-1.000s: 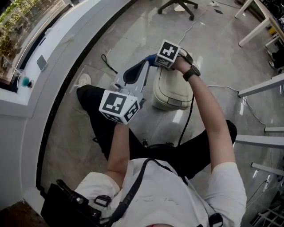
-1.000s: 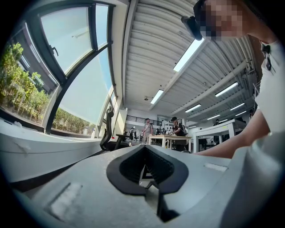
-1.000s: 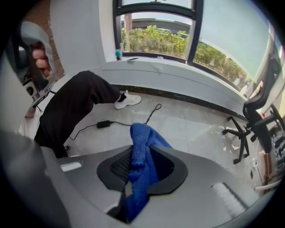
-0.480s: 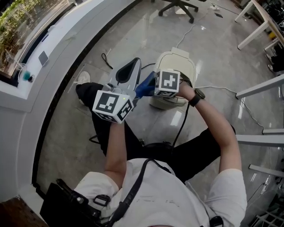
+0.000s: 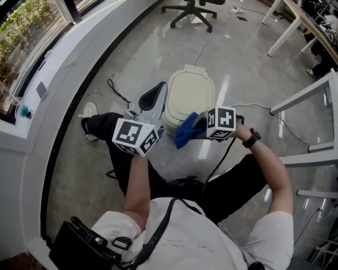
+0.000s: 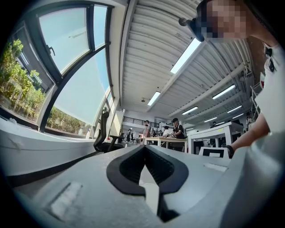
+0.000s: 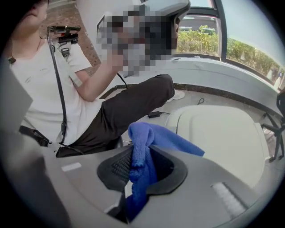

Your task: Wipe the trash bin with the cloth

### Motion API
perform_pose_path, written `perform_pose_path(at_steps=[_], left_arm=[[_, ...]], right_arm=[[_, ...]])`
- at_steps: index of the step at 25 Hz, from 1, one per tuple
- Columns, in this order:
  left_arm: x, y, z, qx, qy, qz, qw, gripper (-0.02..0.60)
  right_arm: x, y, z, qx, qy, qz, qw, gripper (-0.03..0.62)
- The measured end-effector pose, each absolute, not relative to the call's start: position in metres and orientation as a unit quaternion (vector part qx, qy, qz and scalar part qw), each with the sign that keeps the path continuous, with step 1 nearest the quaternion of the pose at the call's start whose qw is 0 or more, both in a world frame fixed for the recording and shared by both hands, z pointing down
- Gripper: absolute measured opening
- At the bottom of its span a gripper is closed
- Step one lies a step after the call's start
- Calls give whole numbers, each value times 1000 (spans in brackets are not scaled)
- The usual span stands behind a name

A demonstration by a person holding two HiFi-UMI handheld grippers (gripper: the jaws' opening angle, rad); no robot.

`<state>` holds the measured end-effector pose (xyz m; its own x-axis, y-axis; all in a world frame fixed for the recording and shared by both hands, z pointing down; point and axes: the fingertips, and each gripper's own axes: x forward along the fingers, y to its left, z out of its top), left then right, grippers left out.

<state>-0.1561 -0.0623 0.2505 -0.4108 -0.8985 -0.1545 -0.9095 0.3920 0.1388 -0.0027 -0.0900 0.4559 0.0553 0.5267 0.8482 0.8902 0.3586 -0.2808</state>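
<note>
A cream trash bin with a closed lid stands on the floor in front of me; it also fills the right of the right gripper view. My right gripper is shut on a blue cloth, held near the bin's front edge, a little above it. The cloth hangs bunched between the jaws. My left gripper is shut and empty, raised left of the bin and pointing up and away. In its own view the left gripper shows jaws closed on nothing.
A curved white window ledge runs along the left. An office chair base stands beyond the bin. White table legs are at the right, and a cable lies on the floor. My legs are just before the bin.
My right gripper with the blue cloth has drawn back from the bin's far left side to its near front edge. The left gripper stayed raised at the left.
</note>
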Motion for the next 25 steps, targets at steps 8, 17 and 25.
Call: perform_pose_path(at_steps=[8, 17, 25], left_arm=[[-142, -108, 255, -576, 811, 103, 16, 0], [-144, -120, 272, -580, 808, 106, -6, 0], [-166, -100, 279, -561, 821, 104, -21, 0]], right_arm=[[16, -171, 467, -472, -681, -166, 536, 64], [-67, -303, 463, -291, -797, -90, 521, 64], [-185, -352, 456, -136, -886, -1, 444, 64]])
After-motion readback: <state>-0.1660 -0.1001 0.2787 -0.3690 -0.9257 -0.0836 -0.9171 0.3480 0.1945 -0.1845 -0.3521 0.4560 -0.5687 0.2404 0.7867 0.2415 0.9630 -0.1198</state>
